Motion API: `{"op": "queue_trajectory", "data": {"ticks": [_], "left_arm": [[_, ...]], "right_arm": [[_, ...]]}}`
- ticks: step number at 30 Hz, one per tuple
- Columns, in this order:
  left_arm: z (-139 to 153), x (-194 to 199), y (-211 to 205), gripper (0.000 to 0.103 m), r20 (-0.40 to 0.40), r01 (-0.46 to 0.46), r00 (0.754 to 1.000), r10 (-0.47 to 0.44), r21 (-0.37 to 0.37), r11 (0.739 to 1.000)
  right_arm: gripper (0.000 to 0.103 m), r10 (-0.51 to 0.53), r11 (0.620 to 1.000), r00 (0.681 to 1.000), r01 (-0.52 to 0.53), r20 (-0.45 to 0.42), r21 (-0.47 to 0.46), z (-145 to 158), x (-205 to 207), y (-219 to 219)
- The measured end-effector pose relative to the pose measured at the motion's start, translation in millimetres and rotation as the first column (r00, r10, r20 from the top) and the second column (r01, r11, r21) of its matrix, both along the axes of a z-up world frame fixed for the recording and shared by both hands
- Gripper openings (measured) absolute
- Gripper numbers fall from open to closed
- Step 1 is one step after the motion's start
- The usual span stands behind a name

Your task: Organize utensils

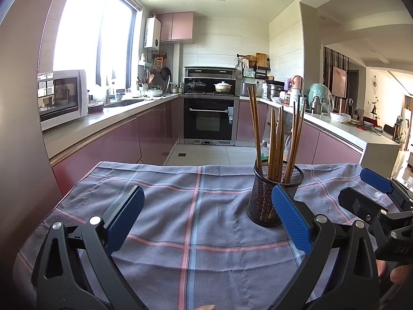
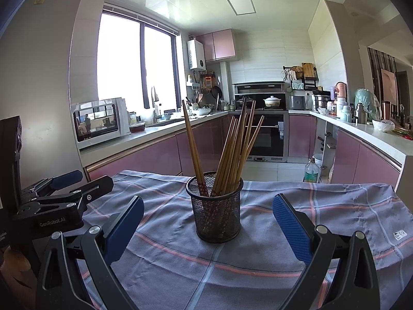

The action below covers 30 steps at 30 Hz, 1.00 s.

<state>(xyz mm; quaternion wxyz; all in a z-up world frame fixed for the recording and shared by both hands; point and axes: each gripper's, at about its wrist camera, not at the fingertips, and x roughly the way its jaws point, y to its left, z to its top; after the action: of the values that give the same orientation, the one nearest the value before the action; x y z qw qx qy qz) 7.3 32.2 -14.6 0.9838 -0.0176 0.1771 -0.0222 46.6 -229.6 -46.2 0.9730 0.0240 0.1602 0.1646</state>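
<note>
A black mesh cup (image 2: 216,209) stands upright on the checked cloth (image 2: 335,206), holding several brown wooden chopsticks (image 2: 232,149) that lean apart. My right gripper (image 2: 206,206) is open, and the cup sits just beyond and between its blue pads, untouched. In the left wrist view the same cup (image 1: 265,196) stands behind the right blue pad, with its chopsticks (image 1: 276,137) fanned upward. My left gripper (image 1: 206,201) is open over bare cloth (image 1: 196,206) with nothing between its fingers. The right gripper (image 1: 361,188) shows at the right edge there; the left gripper (image 2: 64,183) shows at the left of the right wrist view.
The cloth covers a small table whose far edge drops to a tiled kitchen floor (image 1: 211,152). Pink cabinets and counters ring the room, with a microwave (image 1: 62,95) on the left counter and an oven (image 1: 209,116) at the back. A bottle (image 2: 311,171) stands on the floor to the right.
</note>
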Motion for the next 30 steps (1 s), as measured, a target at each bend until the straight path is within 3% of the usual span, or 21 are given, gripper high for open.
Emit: {"op": "queue_trajectory", "data": {"ticks": [30], "left_arm": [[0.7, -1.0, 0.9, 0.097, -0.001, 0.003, 1.000, -0.003, -0.005, 1.000]], "right_arm": [[0.096, 0.007, 1.000, 1.000, -0.007, 0.004, 0.006, -1.1, 0.8, 2.8]]}}
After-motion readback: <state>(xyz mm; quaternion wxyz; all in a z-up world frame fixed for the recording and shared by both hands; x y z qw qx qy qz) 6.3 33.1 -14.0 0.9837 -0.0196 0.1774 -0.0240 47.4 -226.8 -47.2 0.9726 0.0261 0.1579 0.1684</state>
